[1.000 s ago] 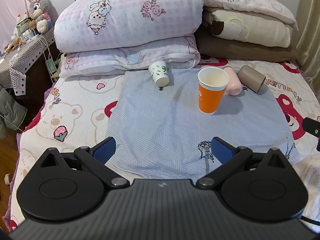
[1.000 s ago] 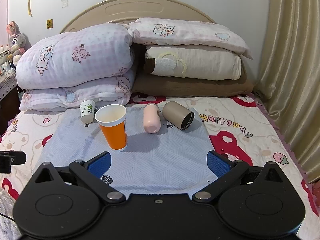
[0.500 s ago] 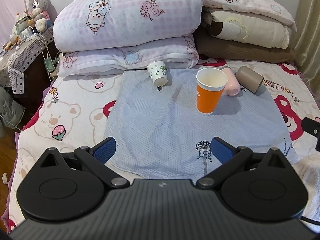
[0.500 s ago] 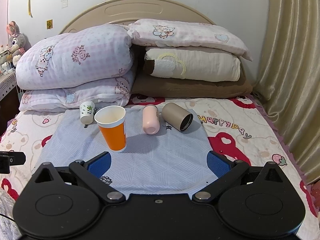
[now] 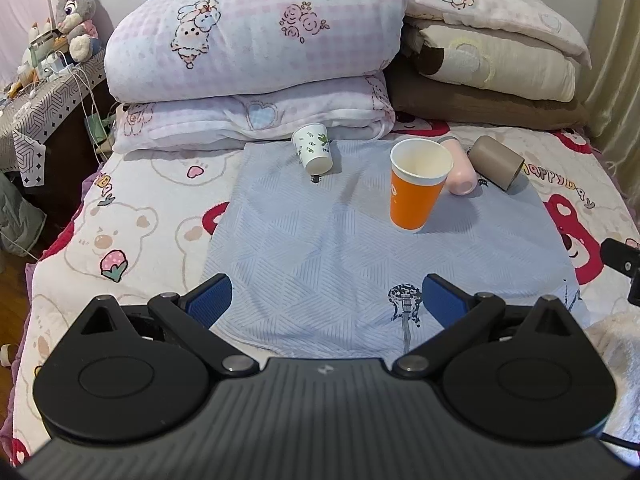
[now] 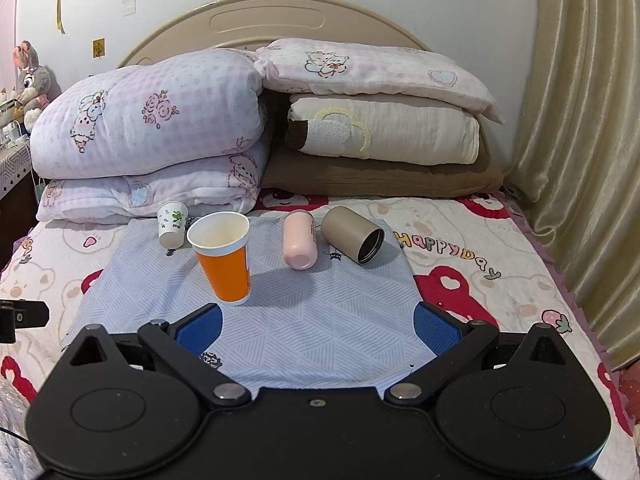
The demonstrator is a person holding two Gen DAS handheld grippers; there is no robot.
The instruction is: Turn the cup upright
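Change: my right gripper point(image 6: 318, 326) has edged closer to the cups.
Orange cup point(image 6: 224, 256): upright.
Remaining: pink cup point(image 6: 299, 240), tan cup point(image 6: 352, 238) on their sides.
Tongs: left gripper point(image 5: 326, 300) and right both spread, empty.

Orange cup point(image 6: 224, 258) stands upright on blue cloth point(image 6: 320, 320); pink cup point(image 6: 299, 240) and tan cup point(image 6: 352, 240) lie sideways.

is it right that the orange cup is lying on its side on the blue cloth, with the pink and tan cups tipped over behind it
Not quite. The orange cup stands upright, open mouth up, on the blue cloth; the right wrist view shows it. The pink cup and tan cup do lie tipped over behind it.
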